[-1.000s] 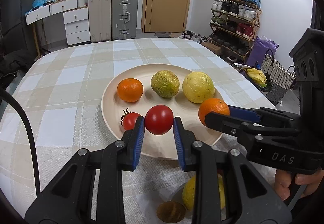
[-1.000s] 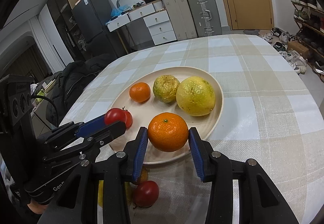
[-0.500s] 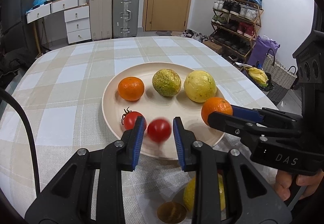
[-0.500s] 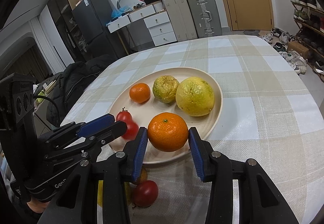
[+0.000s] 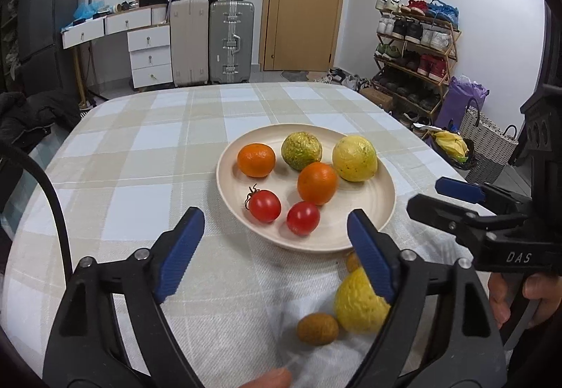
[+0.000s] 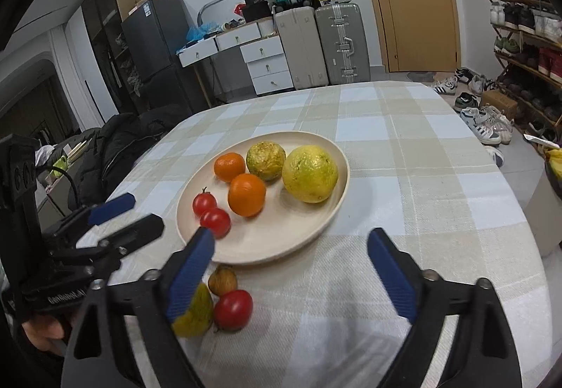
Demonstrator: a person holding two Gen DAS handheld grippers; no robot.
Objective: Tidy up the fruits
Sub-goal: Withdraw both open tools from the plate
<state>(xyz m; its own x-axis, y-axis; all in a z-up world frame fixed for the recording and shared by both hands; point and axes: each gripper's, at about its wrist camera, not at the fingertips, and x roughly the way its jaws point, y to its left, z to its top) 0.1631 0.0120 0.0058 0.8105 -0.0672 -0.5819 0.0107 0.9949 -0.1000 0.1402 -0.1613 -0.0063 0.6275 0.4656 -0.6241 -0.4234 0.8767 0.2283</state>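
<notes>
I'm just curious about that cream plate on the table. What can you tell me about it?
The plate is round, shallow and pale cream, matte like plastic or bamboo fibre, lying flat on the checked tablecloth. It holds six fruits: two oranges, two tomatoes, a greenish fruit and a yellow one. Neither gripper touches it; more fruit lies on the cloth beside its near rim.

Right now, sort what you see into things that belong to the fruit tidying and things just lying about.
Job:
- plate with two oranges, two tomatoes, a green fruit and a yellow fruit
- loose on the cloth: yellow fruit, brown fruit, tomato

Lying about:
- suitcases
- shoe rack
- drawers
- coat
</notes>
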